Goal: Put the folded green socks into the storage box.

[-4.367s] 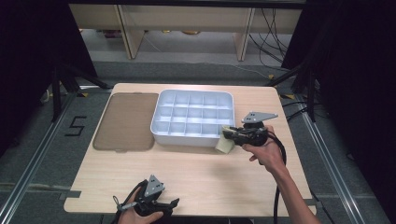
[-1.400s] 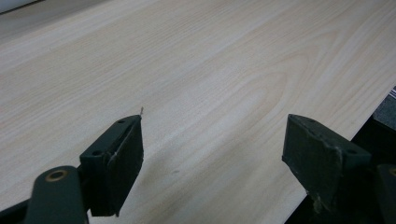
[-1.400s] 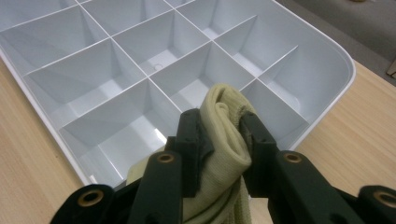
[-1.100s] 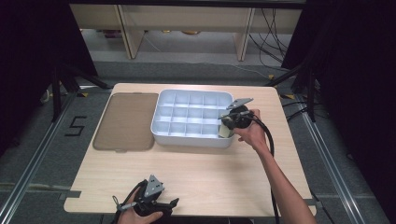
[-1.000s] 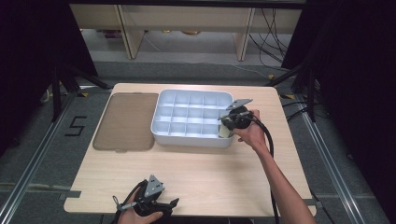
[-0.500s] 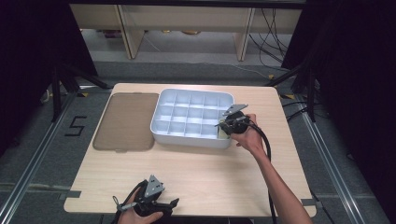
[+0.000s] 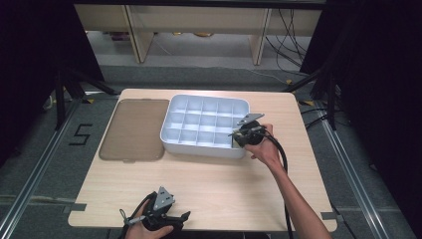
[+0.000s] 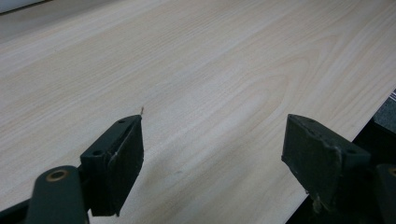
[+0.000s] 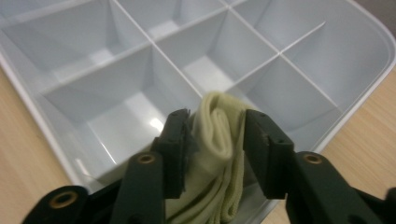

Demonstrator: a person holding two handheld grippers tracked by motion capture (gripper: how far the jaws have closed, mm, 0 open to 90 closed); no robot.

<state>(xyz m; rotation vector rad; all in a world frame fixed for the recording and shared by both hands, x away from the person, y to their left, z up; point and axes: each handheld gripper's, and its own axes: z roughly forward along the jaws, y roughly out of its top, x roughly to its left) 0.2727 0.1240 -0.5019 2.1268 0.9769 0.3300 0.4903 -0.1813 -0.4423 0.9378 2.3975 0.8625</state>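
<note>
A white tray (image 7: 199, 151) divided into several compartments stands at the table's middle back. My right gripper (image 7: 235, 139) dips into its front right corner compartment. In the right gripper view a rolled pale yellow cloth (image 9: 217, 135) stands between the jaws of the right gripper (image 9: 215, 121), over that corner of the tray (image 9: 28, 88). Those jaws have just been opening, and the cloth sits loosely between them. My left gripper (image 7: 181, 219) rests at the table's front edge. In its own view the left gripper (image 8: 212, 140) is open over bare wood (image 8: 210, 56).
A flat brown lid (image 7: 134, 128) lies left of the tray. The other compartments of the tray look bare. Black cables trail from both grippers. Dark frame posts and a metal floor rail flank the table.
The right gripper carried the cloth from the table beside the tray to the tray's front right corner, then sank a little. Its jaws stand wider now. The left gripper has not moved.
</note>
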